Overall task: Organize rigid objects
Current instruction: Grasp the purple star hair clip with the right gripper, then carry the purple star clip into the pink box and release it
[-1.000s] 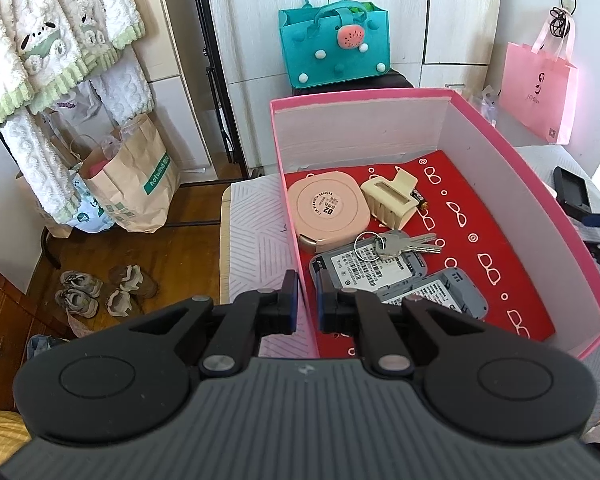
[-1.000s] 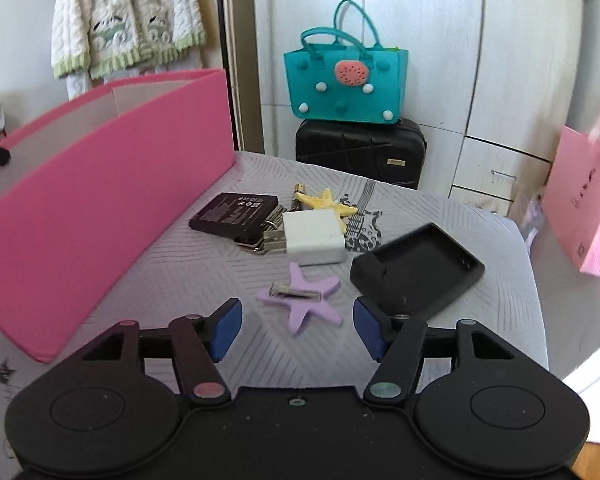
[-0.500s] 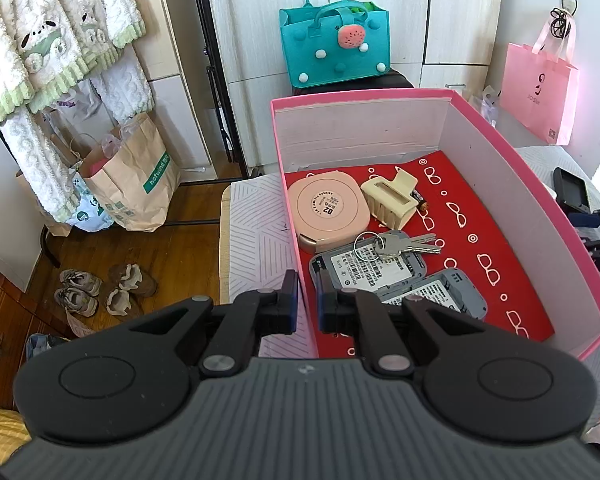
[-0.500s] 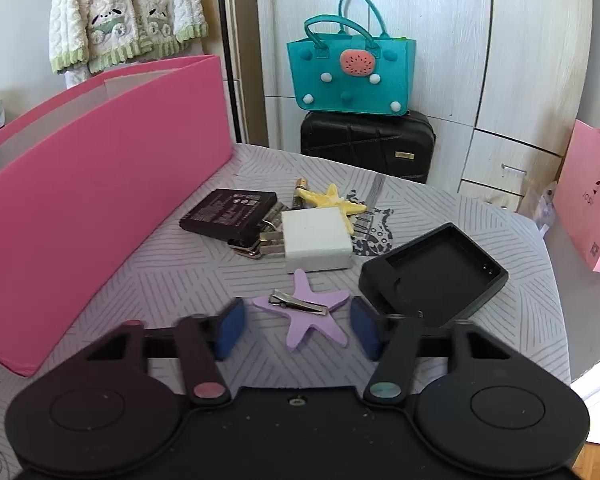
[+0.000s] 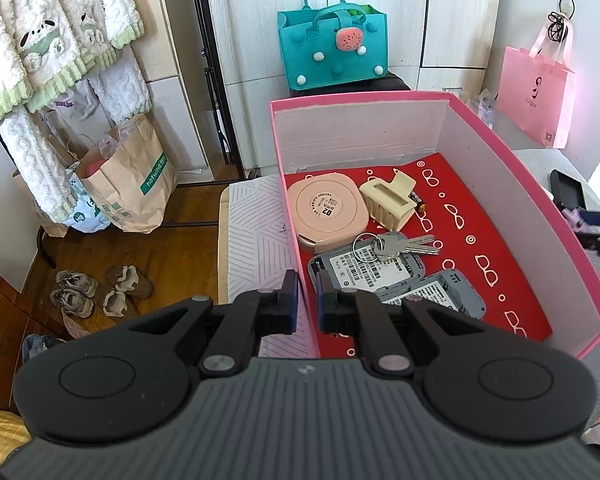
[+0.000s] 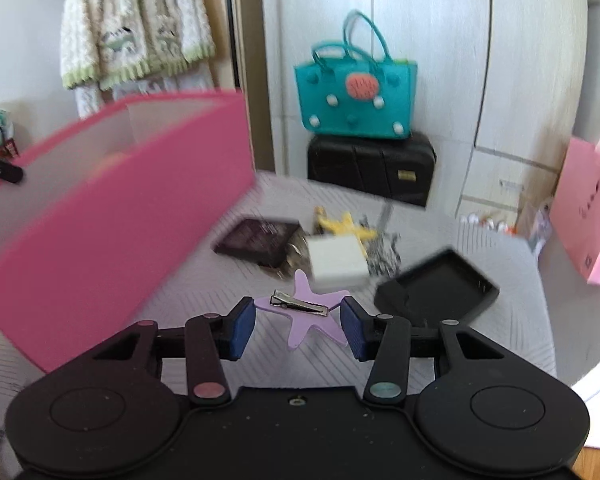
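Note:
A pink box (image 5: pixel 500 184) with a red patterned floor stands on the striped table. Inside lie a round pink case (image 5: pixel 330 210), a beige claw clip (image 5: pixel 388 200), keys (image 5: pixel 396 246) and two grey devices (image 5: pixel 364 270). My left gripper (image 5: pixel 307 306) is shut on the box's near left wall. My right gripper (image 6: pixel 298 314) is shut on a purple star hair clip (image 6: pixel 312 326), held just above the table to the right of the pink box (image 6: pixel 100 220). On the table behind it lie a black battery (image 6: pixel 260 240), a white charger (image 6: pixel 338 260), a yellow star clip (image 6: pixel 346 226) and a black cradle (image 6: pixel 436 288).
A teal bag (image 6: pixel 356 96) sits on a black suitcase (image 6: pixel 370 166) past the table's far edge. A pink shopping bag (image 6: pixel 588 216) hangs at the right. Left of the table, paper bags (image 5: pixel 128 184) and shoes (image 5: pixel 100 288) are on the wooden floor.
My right gripper narrowed onto the purple star clip and lifted it off the table. The left gripper kept its hold on the box wall without moving.

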### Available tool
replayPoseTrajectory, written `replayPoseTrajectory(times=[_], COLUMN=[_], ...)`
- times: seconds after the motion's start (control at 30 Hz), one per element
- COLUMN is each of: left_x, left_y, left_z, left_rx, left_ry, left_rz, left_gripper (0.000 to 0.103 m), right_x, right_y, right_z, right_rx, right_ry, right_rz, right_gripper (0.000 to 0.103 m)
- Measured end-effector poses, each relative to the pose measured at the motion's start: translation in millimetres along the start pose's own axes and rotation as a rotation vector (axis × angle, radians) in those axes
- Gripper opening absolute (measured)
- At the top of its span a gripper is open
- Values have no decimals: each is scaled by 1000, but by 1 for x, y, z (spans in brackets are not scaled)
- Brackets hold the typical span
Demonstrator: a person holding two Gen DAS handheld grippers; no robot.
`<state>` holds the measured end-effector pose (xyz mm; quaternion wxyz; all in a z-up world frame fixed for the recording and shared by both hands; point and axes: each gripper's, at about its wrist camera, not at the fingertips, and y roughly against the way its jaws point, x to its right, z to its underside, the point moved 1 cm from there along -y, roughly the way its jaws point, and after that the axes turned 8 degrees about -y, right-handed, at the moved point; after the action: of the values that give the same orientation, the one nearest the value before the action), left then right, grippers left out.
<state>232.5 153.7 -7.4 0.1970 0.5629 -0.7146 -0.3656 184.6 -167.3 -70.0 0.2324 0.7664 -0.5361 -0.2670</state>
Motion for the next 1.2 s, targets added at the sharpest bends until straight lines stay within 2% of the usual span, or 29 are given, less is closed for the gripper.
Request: replayPoseTrajectory(times=[0.17,0.3,0.4,0.53,0.73,1.2], left_x=[0,2,3,5,9,17], left_y=[0,1,2,6,11,15], left_z=[-1,-2,-3,-4,0,6], left_rx=[0,-7,-8,-4,5,28], left_ry=[-8,-27,-38,-57,-75,-134], left_rz=[-4,-8,-9,-15,-28,-56], left_gripper=[8,8,8,8,8,8], right_x=[-29,-62,-87,-119,-153,-165], right_y=[38,59,57,33,-18,-76], right_z=[-29,-54,-69,-84,-86,-73], right_rx=[75,99,58,-61,-210,-378], right_ry=[52,118,144,166,203,43], right_rz=[-80,-212,-322,-409,-414,-411], right_gripper=[52,52,52,52,52,54])
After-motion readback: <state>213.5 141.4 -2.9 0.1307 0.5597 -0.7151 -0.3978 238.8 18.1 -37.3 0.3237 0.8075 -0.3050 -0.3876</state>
